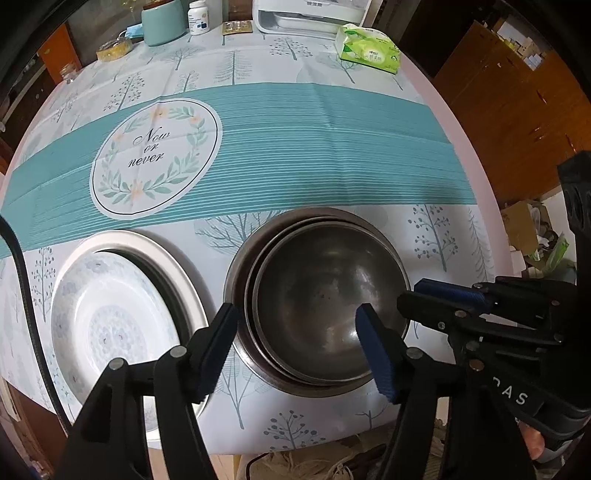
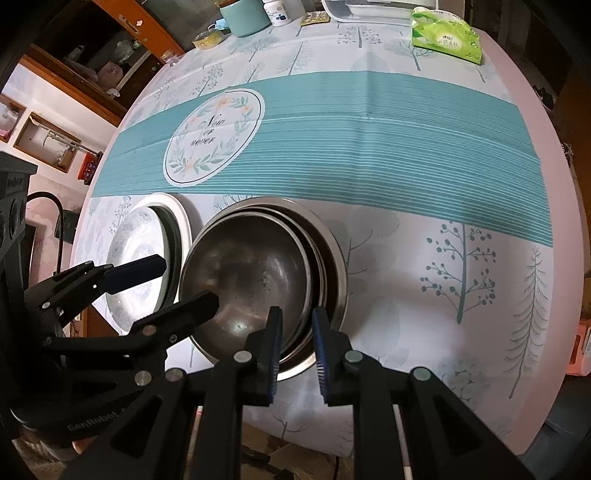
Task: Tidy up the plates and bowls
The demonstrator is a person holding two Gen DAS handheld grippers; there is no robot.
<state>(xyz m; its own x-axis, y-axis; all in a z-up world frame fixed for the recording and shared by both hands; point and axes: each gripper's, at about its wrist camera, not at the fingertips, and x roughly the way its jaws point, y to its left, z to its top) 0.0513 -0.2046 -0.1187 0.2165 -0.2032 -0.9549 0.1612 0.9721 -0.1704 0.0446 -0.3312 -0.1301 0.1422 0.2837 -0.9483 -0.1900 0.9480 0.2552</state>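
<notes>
The nested steel bowls (image 1: 325, 306) sit near the front edge of the worktop (image 1: 295, 155), three rims showing one inside another, the innermost tipped toward one side. Just beside them, toward the worktop's left edge, a white floral plate (image 1: 107, 325) lies tilted inside a larger white-rimmed plate (image 1: 162, 258), overhanging the front edge a little.

The left gripper (image 1: 299, 347) hangs over the bowls with its fingers (image 1: 376, 354) spread wide, one on each side of the stack's near rim, pressing on nothing. The right gripper (image 2: 297, 350) has its fingers (image 2: 321, 347) only narrowly parted, straddling the bowls' right-hand rim; whether the pads touch the metal I cannot tell.

Along the far edge stand a teal jar (image 1: 162, 20), a white pill bottle (image 1: 198, 16), a roll of tape (image 1: 114, 48), a green tissue pack (image 1: 369, 48) and a white appliance (image 1: 310, 14).
</notes>
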